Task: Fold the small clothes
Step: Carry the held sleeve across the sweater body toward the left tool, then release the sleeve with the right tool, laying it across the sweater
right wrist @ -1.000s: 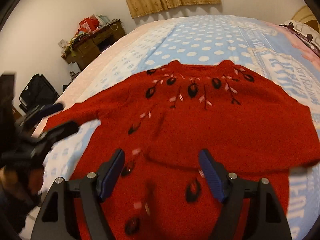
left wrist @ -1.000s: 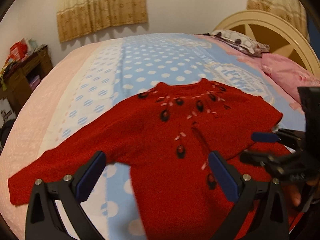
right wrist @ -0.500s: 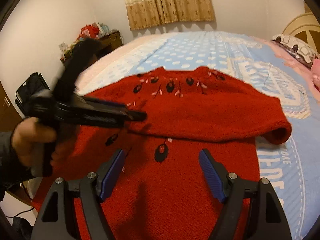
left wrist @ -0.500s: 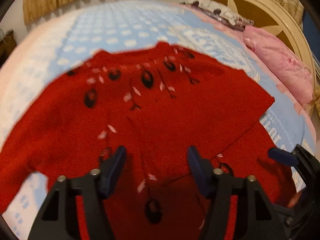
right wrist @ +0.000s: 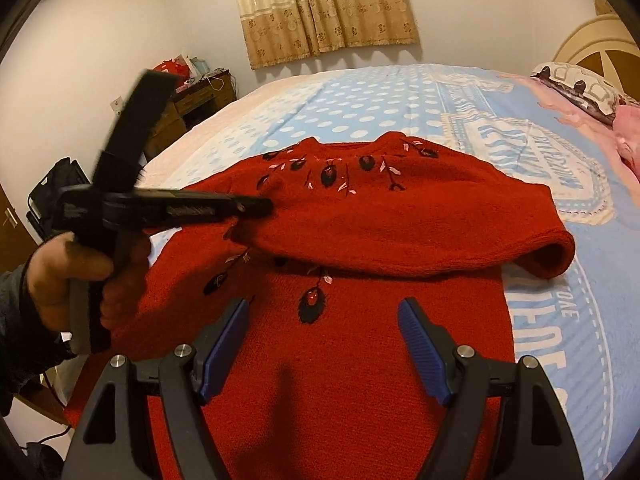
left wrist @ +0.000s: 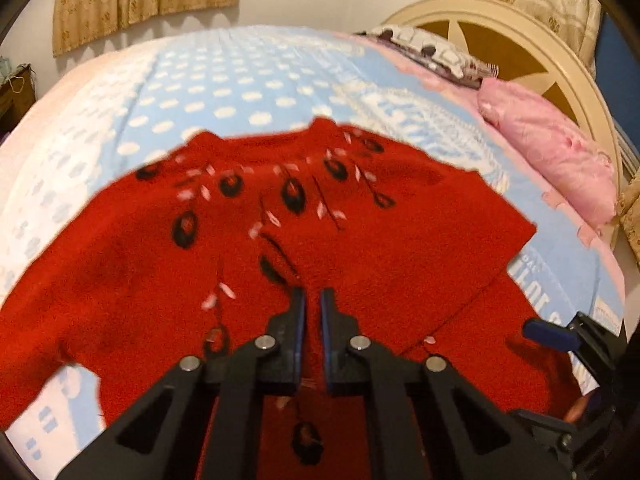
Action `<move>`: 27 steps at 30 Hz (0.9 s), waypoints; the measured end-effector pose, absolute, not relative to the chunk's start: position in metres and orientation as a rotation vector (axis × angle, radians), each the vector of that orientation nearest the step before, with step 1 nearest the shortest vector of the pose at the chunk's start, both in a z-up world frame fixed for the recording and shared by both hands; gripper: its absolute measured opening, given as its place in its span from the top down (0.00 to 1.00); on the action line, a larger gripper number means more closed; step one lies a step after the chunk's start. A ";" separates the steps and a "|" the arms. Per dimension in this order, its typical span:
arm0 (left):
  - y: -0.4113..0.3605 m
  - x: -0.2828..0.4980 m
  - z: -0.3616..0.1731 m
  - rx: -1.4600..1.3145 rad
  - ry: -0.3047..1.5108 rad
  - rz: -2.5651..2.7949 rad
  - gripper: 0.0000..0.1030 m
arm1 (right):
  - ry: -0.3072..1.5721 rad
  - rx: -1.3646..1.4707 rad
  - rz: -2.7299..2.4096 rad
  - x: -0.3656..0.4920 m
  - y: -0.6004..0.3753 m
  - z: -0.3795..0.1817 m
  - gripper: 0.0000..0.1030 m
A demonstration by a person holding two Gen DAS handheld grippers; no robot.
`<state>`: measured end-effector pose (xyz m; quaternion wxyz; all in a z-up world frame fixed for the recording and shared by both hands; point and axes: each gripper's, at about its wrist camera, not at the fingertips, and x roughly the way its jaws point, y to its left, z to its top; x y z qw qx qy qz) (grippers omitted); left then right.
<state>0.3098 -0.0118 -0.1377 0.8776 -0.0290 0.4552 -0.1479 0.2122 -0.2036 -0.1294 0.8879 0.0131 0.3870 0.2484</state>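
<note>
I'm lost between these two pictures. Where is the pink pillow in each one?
Left wrist view: the pink pillow lies at the upper right, just below the cream headboard.
Right wrist view: only a sliver of it shows at the far right edge.
Shared landmark: the red sweater spread mid-bed.

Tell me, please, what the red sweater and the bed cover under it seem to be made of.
The red sweater looks like a knitted wool or acrylic yarn: matte, fuzzy surface, thick rolled sleeve cuff, embroidered dark and pink motifs. The bed cover seems a soft plush or fleece blanket: slightly napped look, printed white dots on blue. The fibre of either one cannot be told for sure.
</note>
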 end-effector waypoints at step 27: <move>0.099 0.282 -0.115 -0.188 0.815 -0.135 0.93 | 0.837 -0.021 0.496 0.214 -0.195 -0.137 0.25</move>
